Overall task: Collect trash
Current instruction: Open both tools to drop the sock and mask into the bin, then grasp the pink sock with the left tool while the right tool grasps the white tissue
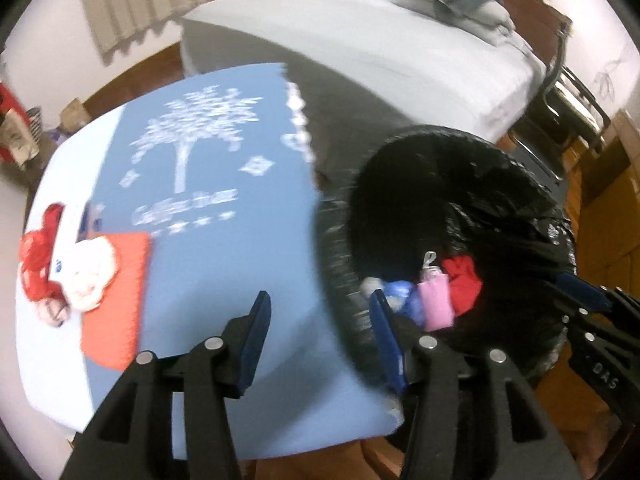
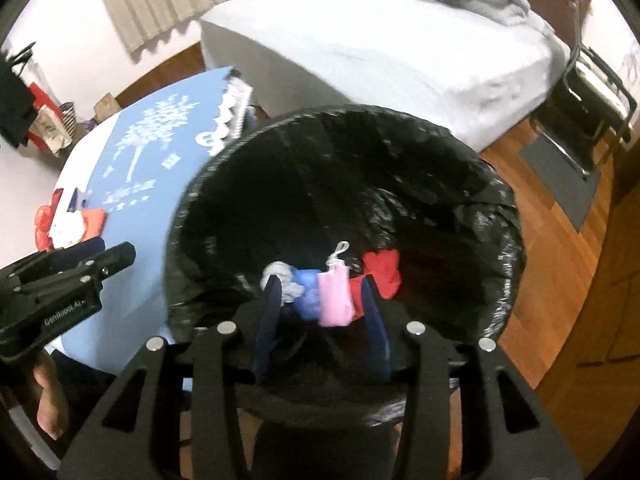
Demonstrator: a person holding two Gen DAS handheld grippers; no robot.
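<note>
Black glossy bin liner [image 2: 400, 168], pink packet [image 2: 335, 300], red wrapper [image 2: 384, 268], blue scrap [image 2: 306, 284], light blue tablecloth [image 1: 224, 280] with white tree print, orange-red card [image 1: 116, 296], white bed [image 2: 380, 52]

Pink packet [image 2: 335, 299], red wrapper [image 2: 383, 270], blue scrap [image 2: 307, 288] inside black-lined bin [image 2: 500, 216].

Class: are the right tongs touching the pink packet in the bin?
Cannot tell: in the right wrist view the pink packet sits between the open right tongs; depth unclear.
</note>
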